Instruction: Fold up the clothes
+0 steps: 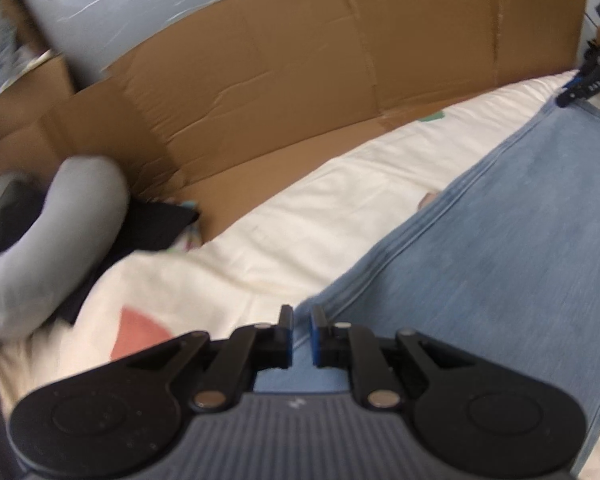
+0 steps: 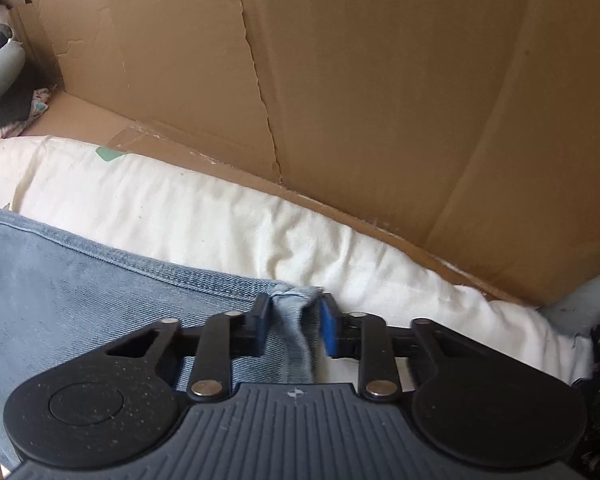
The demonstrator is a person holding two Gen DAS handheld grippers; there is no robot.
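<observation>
One pair of jeans (image 1: pixel 500 240), one cardboard sheet (image 1: pixel 300 60), two tools (image 1: pixel 300 334).

Light blue denim jeans (image 1: pixel 500 240) with paler stitched seams lie on a cream sheet (image 1: pixel 284 232) bearing a coral patch at lower left (and a small green one further up). Plain brown cardboard (image 2: pixel 380 100) fills the upper frame. The grippers' black fingers (image 2: pixel 262 322) carry blue pads.

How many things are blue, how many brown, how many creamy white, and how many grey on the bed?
Blue: 1, the jeans
Brown: 1, the cardboard sheet
Creamy white: 1, the bed cover
Grey: 1, the grey pillow
Total: 4
</observation>
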